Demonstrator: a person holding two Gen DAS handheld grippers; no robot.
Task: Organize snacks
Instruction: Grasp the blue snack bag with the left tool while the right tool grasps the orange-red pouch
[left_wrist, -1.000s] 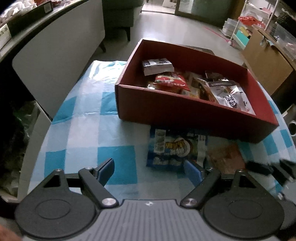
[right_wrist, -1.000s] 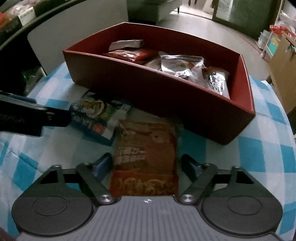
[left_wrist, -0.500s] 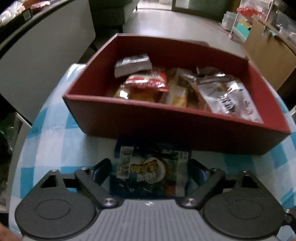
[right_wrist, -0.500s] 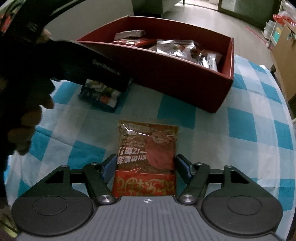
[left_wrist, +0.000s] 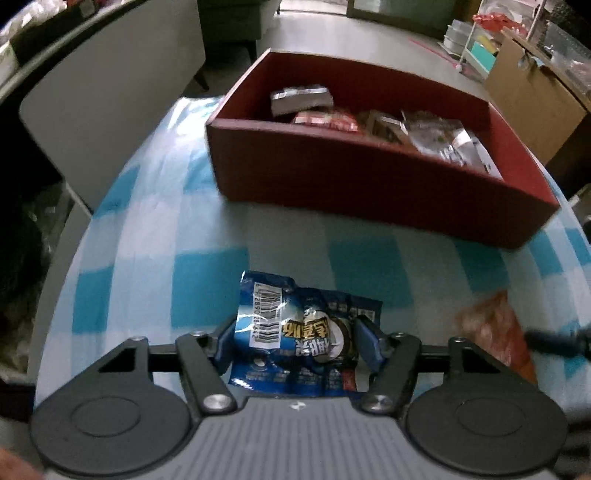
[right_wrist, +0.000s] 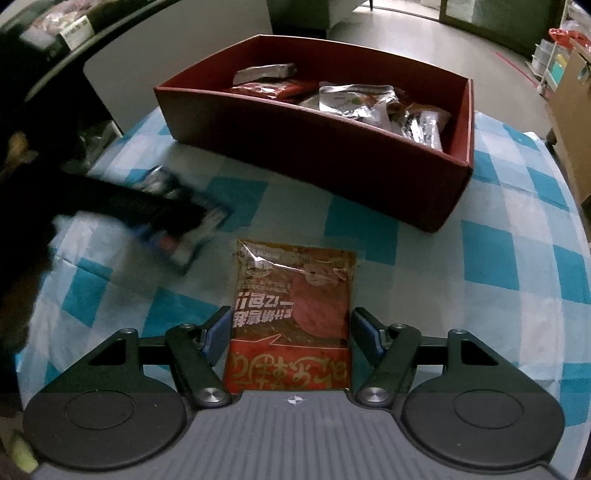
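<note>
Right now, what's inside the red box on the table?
The red box holds several snack packets: a silver one at the back, a red one, and crinkled silver bags toward the right. Whatever lies beneath them, and the box floor, is covered.

cloth: blue-white checked tablecloth (left_wrist: 207, 229) | behind: cardboard box (left_wrist: 532, 92) (brown)

box (left_wrist: 369, 192): upper centre of both views, on the tablecloth (left_wrist: 155, 229)
packets in box (left_wrist: 436, 140): piled along its far and right inside
barcode packet (left_wrist: 295, 332): left view, bottom centre, between left gripper (left_wrist: 295, 341) fingers, before the box
flat packet (right_wrist: 291, 314): right view, bottom centre, between right gripper (right_wrist: 290, 334) fingers; barcode packet to its upper left
</note>
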